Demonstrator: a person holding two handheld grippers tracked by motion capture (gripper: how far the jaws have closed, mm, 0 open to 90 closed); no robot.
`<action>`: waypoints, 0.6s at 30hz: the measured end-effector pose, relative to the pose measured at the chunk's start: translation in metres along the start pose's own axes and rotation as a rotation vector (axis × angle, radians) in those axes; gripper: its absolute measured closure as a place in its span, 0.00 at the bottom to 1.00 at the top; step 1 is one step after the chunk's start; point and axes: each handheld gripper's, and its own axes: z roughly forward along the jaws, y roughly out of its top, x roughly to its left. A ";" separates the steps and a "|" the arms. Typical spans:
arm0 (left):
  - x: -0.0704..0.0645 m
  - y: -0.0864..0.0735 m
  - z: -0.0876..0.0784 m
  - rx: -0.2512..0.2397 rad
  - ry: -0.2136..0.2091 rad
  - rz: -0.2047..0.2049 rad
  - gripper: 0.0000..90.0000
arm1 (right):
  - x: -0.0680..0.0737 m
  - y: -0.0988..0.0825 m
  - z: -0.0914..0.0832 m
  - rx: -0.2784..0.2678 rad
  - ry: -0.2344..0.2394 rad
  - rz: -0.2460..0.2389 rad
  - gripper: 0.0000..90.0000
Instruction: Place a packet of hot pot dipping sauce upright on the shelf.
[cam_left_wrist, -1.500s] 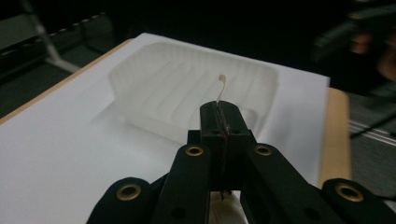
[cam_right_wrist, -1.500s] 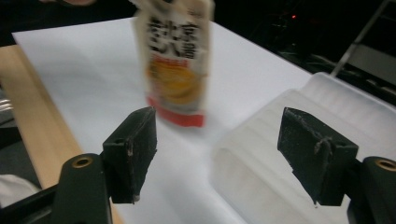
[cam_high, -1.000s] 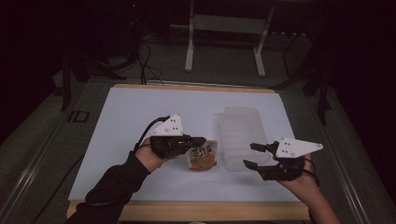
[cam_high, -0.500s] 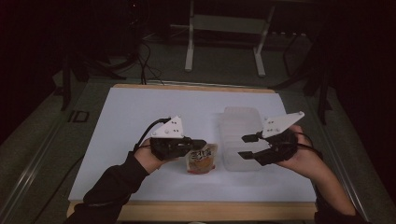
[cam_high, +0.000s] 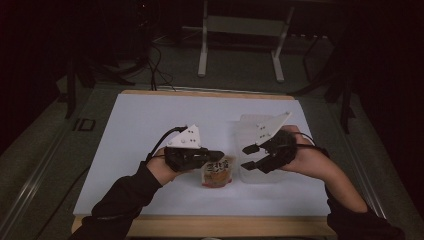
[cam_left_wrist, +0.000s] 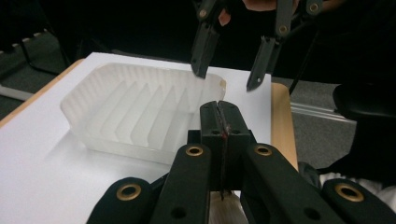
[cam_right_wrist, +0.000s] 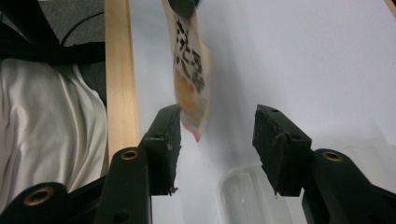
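Snack packet (cam_high: 217, 171), one, printed and orange-toned, lies on the white table (cam_high: 150, 120) just beside one clear ribbed tray (cam_high: 250, 131), pinched at its edge by the left gripper (cam_high: 220, 154), fingers pressed together; forearm low, reaching in level; right gripper (cam_high: 248, 157) hovers tilted over the tray's near end, fingers spread and just been closing, nothing between them.

The right gripper (cam_right_wrist: 217, 149) is closing its parted jaws just below the hanging snack packet (cam_right_wrist: 190, 70), above the clear ribbed tray (cam_right_wrist: 243, 196).
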 end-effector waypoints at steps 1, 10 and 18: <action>0.000 0.000 0.000 0.000 0.006 0.006 1.00 | 0.000 0.003 0.002 -0.002 0.015 0.003 0.57; 0.000 0.001 0.004 -0.013 0.002 0.005 1.00 | -0.001 0.017 0.016 -0.010 0.036 -0.015 0.68; 0.001 0.002 0.006 -0.028 0.001 0.000 1.00 | -0.002 0.020 0.027 0.013 0.032 -0.041 0.73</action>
